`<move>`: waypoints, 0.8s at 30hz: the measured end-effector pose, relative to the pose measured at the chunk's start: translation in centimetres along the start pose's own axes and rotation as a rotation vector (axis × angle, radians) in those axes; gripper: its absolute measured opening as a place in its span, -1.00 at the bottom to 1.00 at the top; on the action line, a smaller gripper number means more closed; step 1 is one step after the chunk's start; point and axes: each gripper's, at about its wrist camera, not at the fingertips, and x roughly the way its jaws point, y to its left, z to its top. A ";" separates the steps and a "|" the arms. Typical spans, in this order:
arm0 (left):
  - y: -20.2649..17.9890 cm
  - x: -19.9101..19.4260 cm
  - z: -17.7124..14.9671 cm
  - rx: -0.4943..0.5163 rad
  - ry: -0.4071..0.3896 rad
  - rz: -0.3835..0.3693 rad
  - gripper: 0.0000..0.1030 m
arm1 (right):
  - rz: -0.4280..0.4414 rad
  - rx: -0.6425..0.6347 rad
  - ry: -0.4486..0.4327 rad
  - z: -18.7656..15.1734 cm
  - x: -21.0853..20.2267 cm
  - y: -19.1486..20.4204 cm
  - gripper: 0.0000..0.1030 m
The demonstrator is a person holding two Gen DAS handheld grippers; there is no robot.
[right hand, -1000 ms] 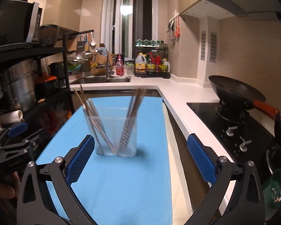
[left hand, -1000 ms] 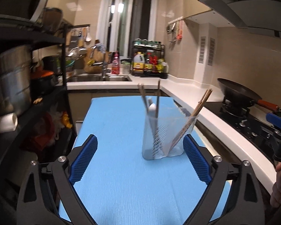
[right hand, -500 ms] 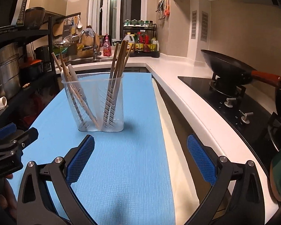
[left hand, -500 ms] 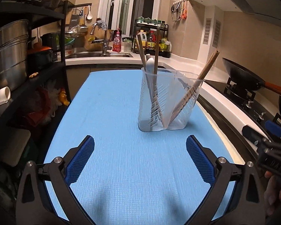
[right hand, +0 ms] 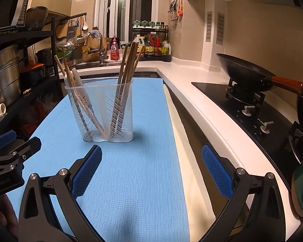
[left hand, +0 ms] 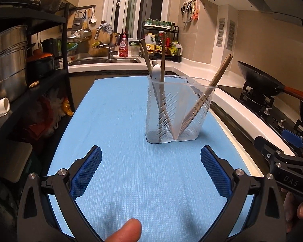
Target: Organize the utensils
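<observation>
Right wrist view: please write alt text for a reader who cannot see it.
A clear plastic utensil holder stands on a blue mat, with wooden chopsticks leaning in its two compartments. The open right gripper hovers in front of it, empty. A black wok sits on the stove at right.

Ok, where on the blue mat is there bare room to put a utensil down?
The blue mat is bare left of the clear holder, and between it and the open left gripper. Behind the holder it is bare up to the sink counter. The holder itself is crowded with chopsticks.
</observation>
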 end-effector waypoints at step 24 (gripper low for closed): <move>-0.2 -0.4 -0.1 0.008 -0.001 -0.012 0.85 | -0.001 -0.008 -0.006 -0.2 0.0 0.1 0.89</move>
